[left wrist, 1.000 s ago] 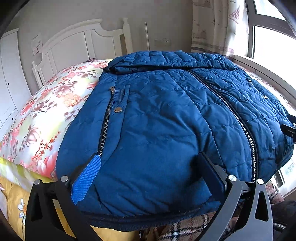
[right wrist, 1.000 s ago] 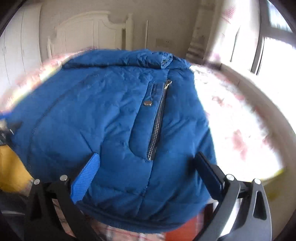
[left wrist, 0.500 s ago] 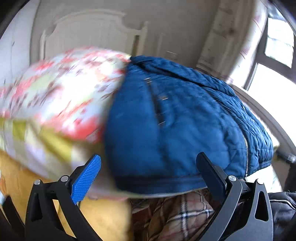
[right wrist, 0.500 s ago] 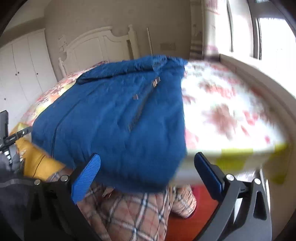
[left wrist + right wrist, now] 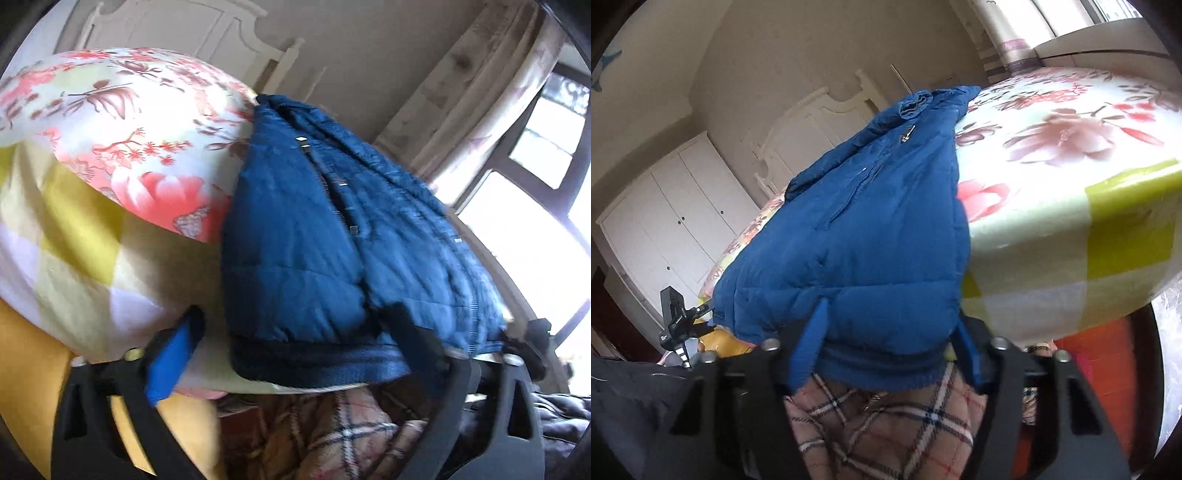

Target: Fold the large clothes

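Our left tongs point(image 5: 295, 347) are spread wide, blue-padded finger point(image 5: 170, 363) on one side and the dark one out at the other, with the ribbed hem of the blue jacket point(image 5: 314, 254) sitting in the gap between them. Nothing is pinched there as far as we can tell, though that whole view is smeared with motion blur, so whether a finger actually touches the fabric is hard to call.

Our right tongs point(image 5: 890, 350) are narrower, and the two blue pads sit on either side of the jacket's point(image 5: 857, 236) bottom corner, right at the knit hem. It looks like they bracket the cloth; we can't tell if they're really clamping it or just sitting around it, since the hem bulges over the fingertips and hides the contact.

The jacket lies zipped up on the flowered bedspread point(image 5: 1063, 136), collar end away from us near the white headboard point(image 5: 812, 118), hem hanging a bit over the bed's near edge. From the left view its far side is cut off by its own bulk.

Under both tongs there's plaid cloth point(image 5: 886, 428), partly hidden by the gripper frames. A white wardrobe point(image 5: 676, 218) stands off to one side in the right view, and in the left view a curtain point(image 5: 480, 110) and bright window point(image 5: 535, 206) are washed out.
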`<state>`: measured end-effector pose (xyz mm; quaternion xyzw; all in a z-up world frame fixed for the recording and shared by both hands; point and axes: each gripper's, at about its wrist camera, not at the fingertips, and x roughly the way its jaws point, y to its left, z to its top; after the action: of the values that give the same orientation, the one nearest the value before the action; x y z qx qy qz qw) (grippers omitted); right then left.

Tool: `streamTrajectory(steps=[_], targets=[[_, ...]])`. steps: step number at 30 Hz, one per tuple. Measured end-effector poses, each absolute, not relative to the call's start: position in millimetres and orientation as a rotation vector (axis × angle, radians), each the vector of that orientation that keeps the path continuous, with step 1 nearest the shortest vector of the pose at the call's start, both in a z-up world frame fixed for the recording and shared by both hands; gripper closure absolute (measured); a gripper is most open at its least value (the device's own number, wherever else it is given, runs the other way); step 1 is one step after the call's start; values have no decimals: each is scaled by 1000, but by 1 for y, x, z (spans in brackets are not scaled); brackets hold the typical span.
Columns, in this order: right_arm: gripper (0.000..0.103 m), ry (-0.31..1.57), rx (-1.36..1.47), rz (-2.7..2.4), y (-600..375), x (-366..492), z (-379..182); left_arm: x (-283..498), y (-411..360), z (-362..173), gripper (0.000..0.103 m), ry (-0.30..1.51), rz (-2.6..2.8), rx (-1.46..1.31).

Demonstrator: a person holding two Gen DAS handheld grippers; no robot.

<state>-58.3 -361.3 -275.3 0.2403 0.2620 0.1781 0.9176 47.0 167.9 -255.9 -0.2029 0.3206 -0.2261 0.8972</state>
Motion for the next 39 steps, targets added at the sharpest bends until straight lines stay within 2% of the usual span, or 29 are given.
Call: streamTrajectory(steps=[1,8,13,16,18,21,25,27,29,30,31,32,33,34,35,36,37,39], targets=[[65,529,496,382,-362,-63,-273,44,167,-254,39,660,-479,-420],[76,440,540,503,-361,-78,-254,33,174,-242,47,610,-525,-435],[76,402,533,551,-358,-82,-235,24,182,-223,47,536,-547,-444],[64,433,510,514,-354,-72,-235,37,180,-226,47,554,-524,-455],[60,453,517,483,-352,-67,-239,41,178,-228,47,569,-514,-459],[60,454,522,474,-353,-64,-239,44,172,-227,47,576,-507,-462],[69,396,452,488,-341,-75,-220,31,165,-206,47,496,-513,-426],[69,393,426,468,-337,-71,-216,36,161,-205,47,503,-501,-406],[63,405,414,435,-335,-68,-218,49,158,-212,46,548,-472,-412],[57,415,424,421,-335,-65,-221,54,158,-217,43,569,-462,-419],[49,429,437,407,-336,-63,-225,55,158,-219,28,567,-465,-423],[46,438,439,395,-337,-62,-227,54,156,-218,21,547,-473,-418],[44,453,436,369,-338,-60,-230,54,152,-217,18,548,-475,-403],[48,463,436,356,-338,-59,-232,53,146,-215,18,552,-453,-363],[53,463,435,344,-339,-59,-234,53,143,-215,22,554,-443,-341],[62,457,433,336,-340,-61,-235,51,141,-213,37,551,-426,-325],[70,456,433,335,-341,-62,-236,49,142,-212,55,547,-408,-328],[81,453,415,325,-342,-65,-236,47,152,-209,78,542,-385,-361]])
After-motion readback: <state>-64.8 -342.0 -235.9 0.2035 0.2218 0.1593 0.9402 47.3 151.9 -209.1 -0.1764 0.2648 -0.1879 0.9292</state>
